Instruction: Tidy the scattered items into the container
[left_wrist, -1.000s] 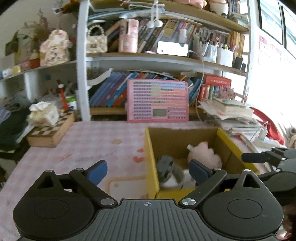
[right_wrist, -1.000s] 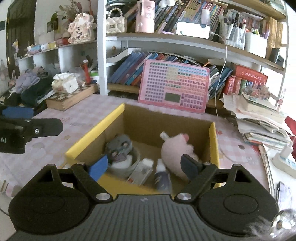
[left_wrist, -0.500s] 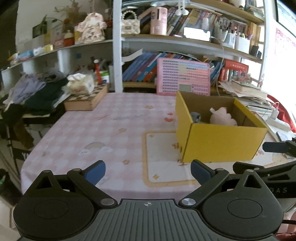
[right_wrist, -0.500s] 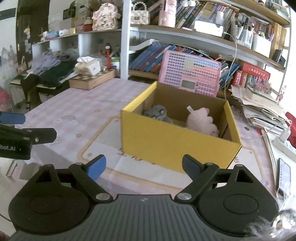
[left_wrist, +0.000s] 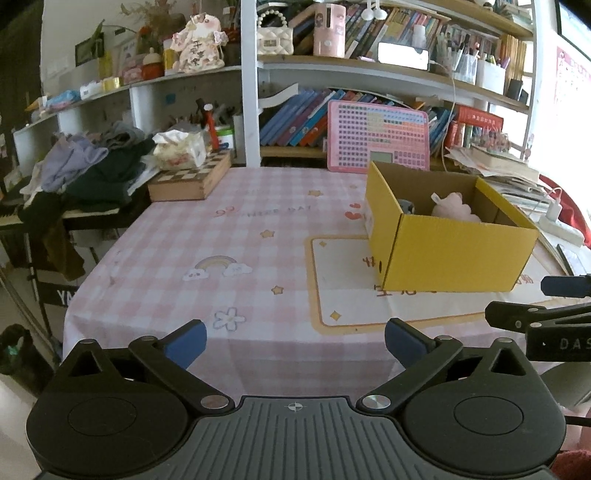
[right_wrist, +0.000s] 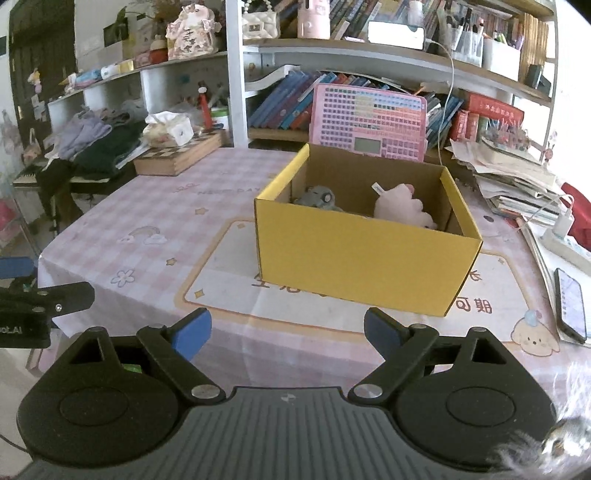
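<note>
A yellow cardboard box (right_wrist: 362, 258) stands on the pink checked tablecloth (right_wrist: 147, 221); it also shows in the left wrist view (left_wrist: 454, 254). Inside lie a grey plush toy (right_wrist: 317, 197) and a pink plush toy (right_wrist: 400, 210), the pink one also visible in the left wrist view (left_wrist: 456, 208). My left gripper (left_wrist: 293, 341) is open and empty, held back off the table's near edge. My right gripper (right_wrist: 286, 332) is open and empty, in front of the box and apart from it.
A pink keyboard toy (right_wrist: 367, 127) leans on the shelf behind the box. A chessboard box with a tissue pack (left_wrist: 192, 177) sits far left. A phone (right_wrist: 570, 304), a power strip and stacked papers (right_wrist: 517, 181) lie at the right. Clothes are piled on a side table (left_wrist: 85, 173).
Both grippers have drawn back from above the box to beyond the table's near edge. The box now looks farther off. Both stayed open and empty.
</note>
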